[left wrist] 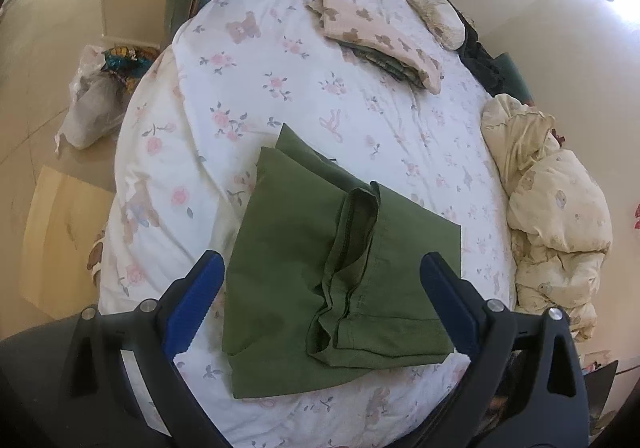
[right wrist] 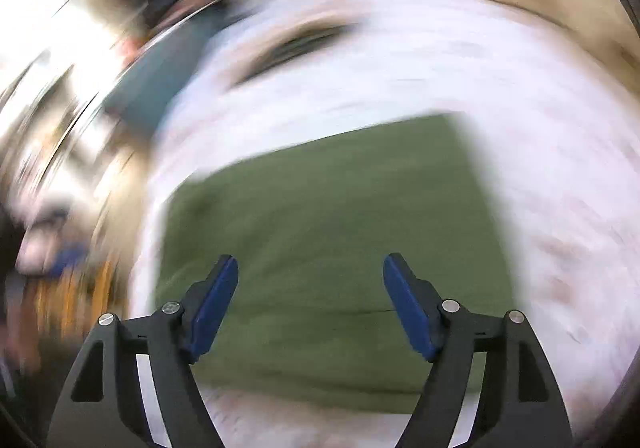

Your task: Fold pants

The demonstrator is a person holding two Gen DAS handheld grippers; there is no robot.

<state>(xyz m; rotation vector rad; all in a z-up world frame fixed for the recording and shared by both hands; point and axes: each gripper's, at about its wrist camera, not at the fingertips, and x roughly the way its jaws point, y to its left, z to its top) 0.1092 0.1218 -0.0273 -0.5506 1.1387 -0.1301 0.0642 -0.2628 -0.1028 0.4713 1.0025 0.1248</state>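
Both grippers, left (left wrist: 320,276) and right (right wrist: 310,276), hang released over green pants (left wrist: 320,288) on a flowered bedsheet (left wrist: 280,68); right view blurs the room

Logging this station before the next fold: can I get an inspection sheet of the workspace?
Surface: bed sheet, white with flowers and bears, wrinkled.
Job's things: green pants, folded, lying flat on the sheet; one hem ridge bunched on top.
Clutter: folded clothes pile at the far side; cream quilt bunched at the right edge; knit item by the wall.
Grippers: left gripper open above the pants, holding nothing; right gripper open above the pants, its view blurred.
Cables: nothing seen.
Surroundings: plastic bag on the floor; cardboard beside the bed.
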